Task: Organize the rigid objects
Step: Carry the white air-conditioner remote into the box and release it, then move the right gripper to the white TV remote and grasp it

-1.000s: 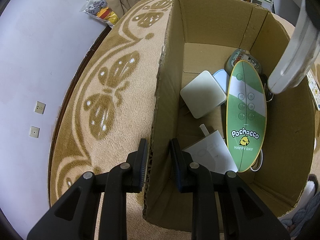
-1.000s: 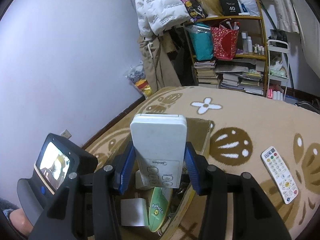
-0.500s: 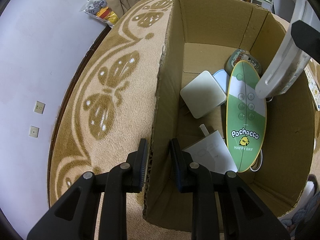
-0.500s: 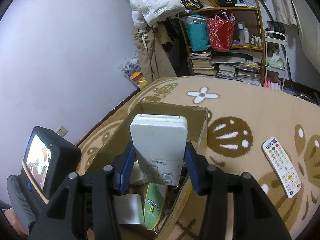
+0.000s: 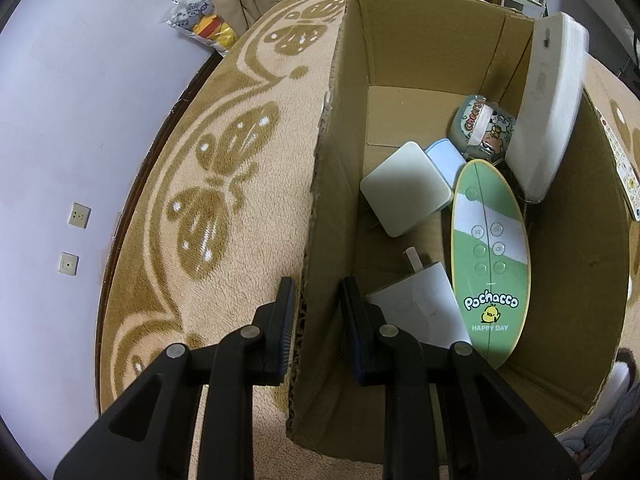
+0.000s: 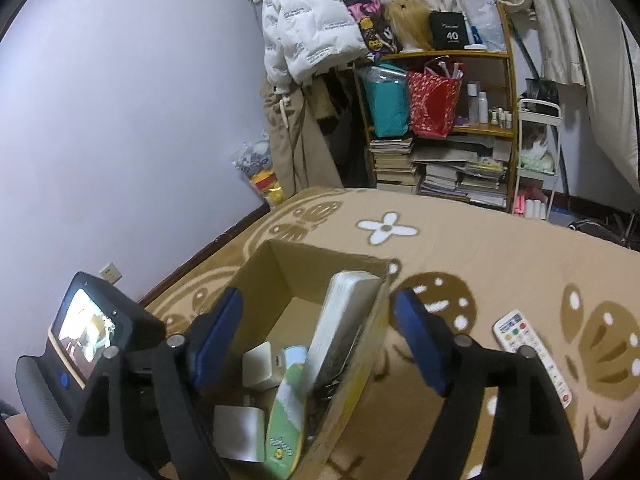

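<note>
Left gripper point(image 5: 316, 320): jaws clamped on brown cardboard box point(image 5: 332, 184) wall.
Right gripper point(image 6: 318, 338): wide apart, empty.
White rectangular remote point(image 6: 340, 328): between its fingers, leaning inside box.

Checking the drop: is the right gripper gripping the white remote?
No, the right gripper is open and the white remote leans inside the box.

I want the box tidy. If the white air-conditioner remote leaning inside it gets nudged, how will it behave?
The white remote stands tilted against the cardboard box wall, so it will probably tip or slide flat. It looks like rigid, smooth plastic, likely light and somewhat slippery.
</note>
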Motion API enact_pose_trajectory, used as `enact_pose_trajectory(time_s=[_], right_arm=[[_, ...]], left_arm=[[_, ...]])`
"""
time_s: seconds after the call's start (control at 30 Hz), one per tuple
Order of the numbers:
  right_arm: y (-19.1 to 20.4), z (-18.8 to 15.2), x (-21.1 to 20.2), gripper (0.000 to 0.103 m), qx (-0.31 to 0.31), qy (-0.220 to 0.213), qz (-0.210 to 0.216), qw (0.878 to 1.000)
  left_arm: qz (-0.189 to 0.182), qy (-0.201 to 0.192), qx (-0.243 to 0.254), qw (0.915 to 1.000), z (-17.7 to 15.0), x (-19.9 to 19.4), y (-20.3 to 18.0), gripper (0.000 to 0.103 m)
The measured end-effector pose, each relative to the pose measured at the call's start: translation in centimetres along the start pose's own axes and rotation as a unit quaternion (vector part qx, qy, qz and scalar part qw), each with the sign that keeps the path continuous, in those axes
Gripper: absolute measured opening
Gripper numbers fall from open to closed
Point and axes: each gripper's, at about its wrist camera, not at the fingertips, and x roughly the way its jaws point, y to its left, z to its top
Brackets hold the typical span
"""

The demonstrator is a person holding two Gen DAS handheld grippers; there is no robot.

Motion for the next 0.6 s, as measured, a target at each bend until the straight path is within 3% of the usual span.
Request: enact_pose_trajectory(time_s=[0.3,0.6], right_arm=[[-4.4,0.6,0.7,0.093,0.025,0.014,-0.042,0.999],[-10.9,0.0,2.9,0.093,0.056,0.045,-0.102,0.992]], left_arm=[[-0.002,0.0,-0.001,1.0,0.0,0.0,0.0,0.023],[-0.003,0.0,-0.001,1.0,0.0,0.1,0.1,0.023]])
